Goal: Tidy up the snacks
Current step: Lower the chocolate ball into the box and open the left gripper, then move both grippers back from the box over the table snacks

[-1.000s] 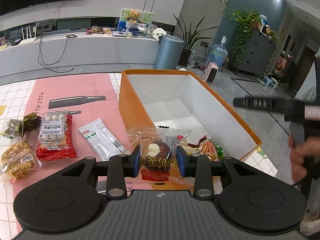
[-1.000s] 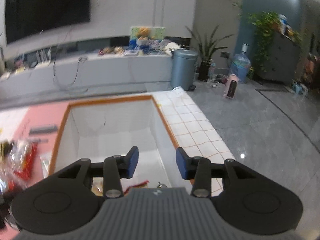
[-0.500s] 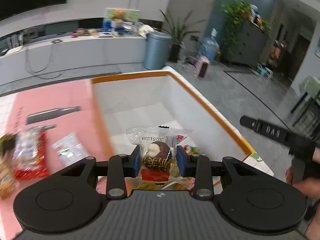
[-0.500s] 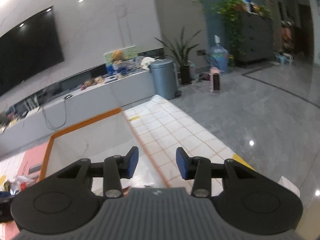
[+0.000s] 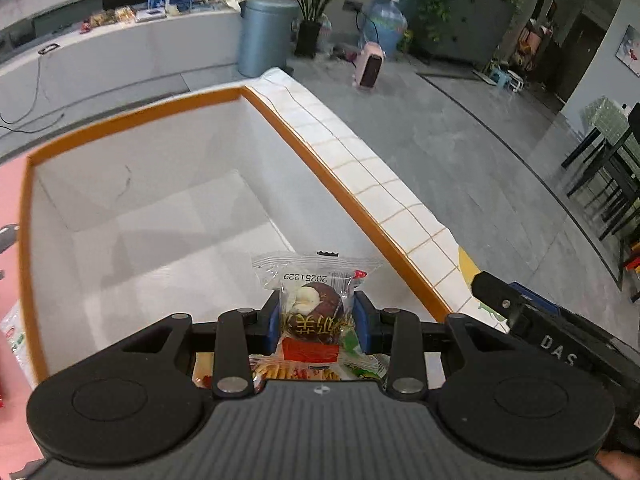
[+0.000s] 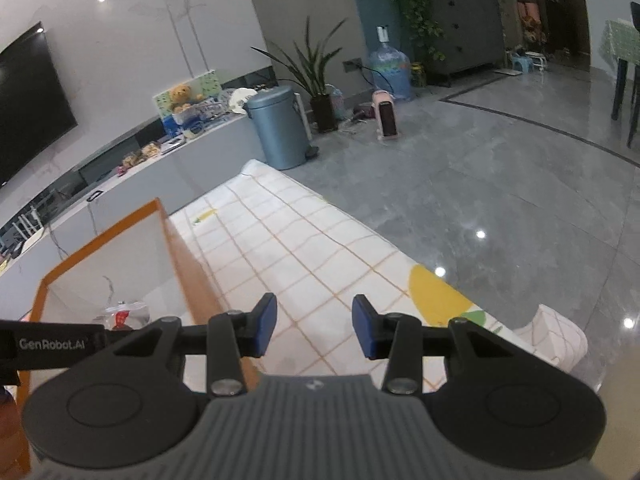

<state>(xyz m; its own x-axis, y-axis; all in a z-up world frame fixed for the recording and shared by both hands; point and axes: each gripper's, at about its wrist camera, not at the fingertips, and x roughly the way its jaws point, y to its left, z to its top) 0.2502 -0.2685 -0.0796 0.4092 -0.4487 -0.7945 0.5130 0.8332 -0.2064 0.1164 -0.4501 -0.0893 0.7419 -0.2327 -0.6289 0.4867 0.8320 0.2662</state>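
My left gripper (image 5: 315, 322) is shut on a clear-wrapped chocolate cake snack (image 5: 314, 308) and holds it over the near right part of the orange box (image 5: 344, 190) with white inside walls. Several snack packs (image 5: 296, 370) lie on the box floor just under the gripper. In the right wrist view my right gripper (image 6: 314, 330) is open with nothing between its blue pads, over the checked tablecloth (image 6: 304, 248) to the right of the box (image 6: 176, 244). The held snack (image 6: 126, 314) shows inside the box there, and the left gripper's arm (image 6: 52, 344) crosses at the left.
The right gripper's body (image 5: 552, 340) sits at the right edge of the left wrist view. A pink mat (image 5: 10, 184) with a white snack pack (image 5: 16, 336) lies left of the box. The table's right edge drops to the grey floor (image 6: 500, 208).
My left gripper carried the cake snack rightward from beside the box to above its inside. My right gripper swung right, off the box and over the checked tablecloth, and rolled.
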